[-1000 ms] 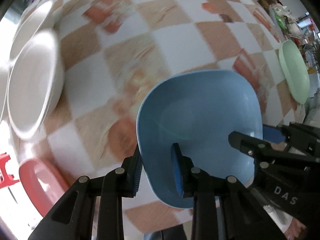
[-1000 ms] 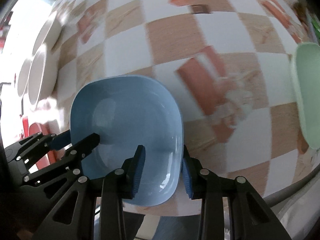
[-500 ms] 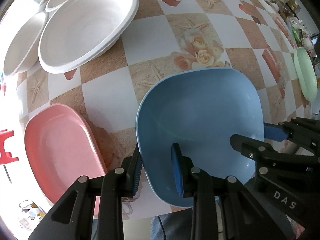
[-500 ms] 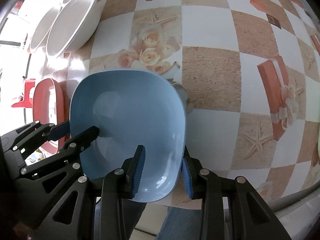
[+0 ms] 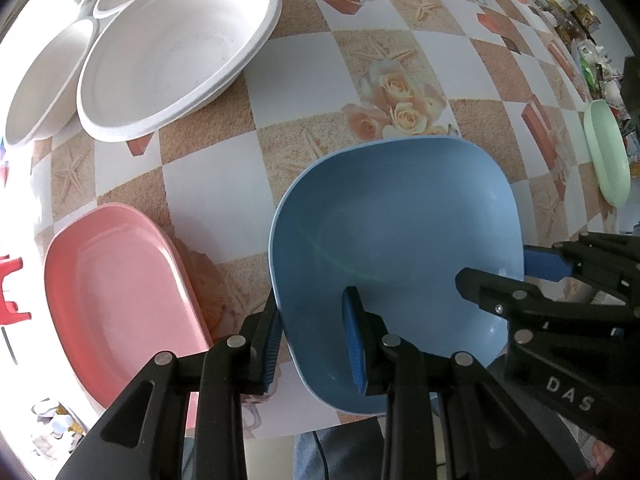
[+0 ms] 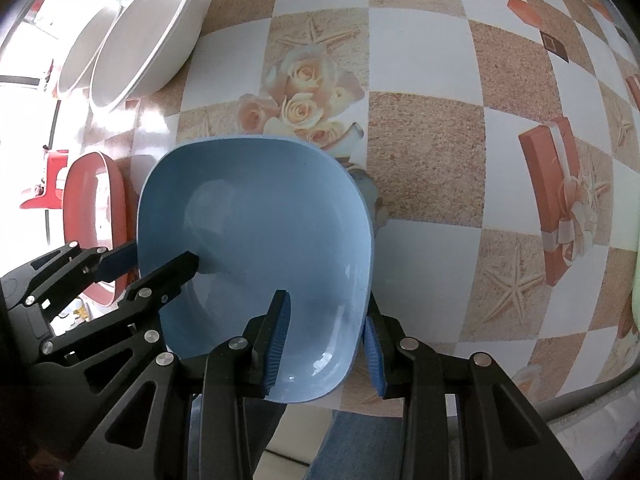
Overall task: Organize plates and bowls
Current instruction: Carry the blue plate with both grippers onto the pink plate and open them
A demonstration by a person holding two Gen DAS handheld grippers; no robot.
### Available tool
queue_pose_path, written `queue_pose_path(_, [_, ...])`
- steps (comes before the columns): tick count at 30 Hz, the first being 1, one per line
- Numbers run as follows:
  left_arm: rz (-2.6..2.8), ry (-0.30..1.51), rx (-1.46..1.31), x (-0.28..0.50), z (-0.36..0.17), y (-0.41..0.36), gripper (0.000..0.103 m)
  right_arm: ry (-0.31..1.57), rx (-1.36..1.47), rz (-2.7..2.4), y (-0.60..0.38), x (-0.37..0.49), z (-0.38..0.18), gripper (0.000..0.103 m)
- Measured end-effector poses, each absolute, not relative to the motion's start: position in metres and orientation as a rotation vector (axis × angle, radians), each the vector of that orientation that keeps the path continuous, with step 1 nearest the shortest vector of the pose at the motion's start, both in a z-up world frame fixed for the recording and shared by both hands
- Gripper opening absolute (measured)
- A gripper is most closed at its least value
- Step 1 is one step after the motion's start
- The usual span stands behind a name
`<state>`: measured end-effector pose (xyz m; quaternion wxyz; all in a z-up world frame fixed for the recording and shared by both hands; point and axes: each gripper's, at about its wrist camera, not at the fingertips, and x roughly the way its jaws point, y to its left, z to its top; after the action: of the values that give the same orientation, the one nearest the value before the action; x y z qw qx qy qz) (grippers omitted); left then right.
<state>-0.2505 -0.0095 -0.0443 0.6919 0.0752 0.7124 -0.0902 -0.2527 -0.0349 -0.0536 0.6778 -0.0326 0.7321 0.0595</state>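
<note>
A blue squarish bowl (image 5: 396, 240) is held just above the checkered table, near its front edge. My left gripper (image 5: 314, 344) is shut on its left rim, one pad inside and one outside. My right gripper (image 6: 326, 346) is shut on its right rim in the same way; the bowl also shows in the right wrist view (image 6: 256, 248). A pink plate (image 5: 116, 288) lies on the table just left of the bowl. Three white bowls (image 5: 172, 48) sit together at the far left. A pale green plate (image 5: 606, 156) lies at the far right.
The tablecloth (image 5: 352, 72) has tan and white squares with roses and starfish. The table's front edge (image 6: 580, 400) runs right below the grippers. A red stool (image 5: 12, 296) stands on the floor at the left. Cluttered shelves (image 5: 572, 0) are beyond the table's far right.
Both grippers have carried the blue bowl leftward across the table. The pink plate and white bowls came closer into view; the green plate slid off to the right.
</note>
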Motion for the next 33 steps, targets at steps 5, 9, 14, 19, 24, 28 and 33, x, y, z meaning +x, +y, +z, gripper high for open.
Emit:
queue_pose_path(5, [-0.186,1.602,0.134,-0.251,-0.038,0.003,0.031,1.64,-0.079,0.156,-0.035,-0.247,-0.046,0.038])
queue_pose_path(9, [-0.158,1.582,0.101,-0.254,-0.026,0.018,0.031,1.638,-0.085,0.182,-0.027,-0.241,-0.037,0.038])
queue_pose_path(14, [-0.094,1.549,0.061,-0.262,-0.009,0.049,0.031,1.628,-0.093,0.244,-0.008,-0.232,-0.025,0.038])
queue_pose_path(19, [-0.001,1.533,0.022,-0.268,0.002,0.088,0.031,1.626,-0.111,0.328,0.022,-0.224,-0.023,0.038])
queue_pose_path(24, [0.085,1.529,0.023,-0.273,0.001,0.131,0.031,1.637,-0.116,0.39,0.054,-0.215,-0.028,0.038])
queue_pose_path(28, [0.146,1.529,0.014,-0.265,0.004,0.17,0.031,1.654,-0.126,0.432,0.07,-0.219,-0.037,0.038])
queue_pose_path(33, [0.185,1.518,-0.001,-0.262,0.0,0.193,0.031,1.67,-0.135,0.442,0.077,-0.224,-0.047,0.038])
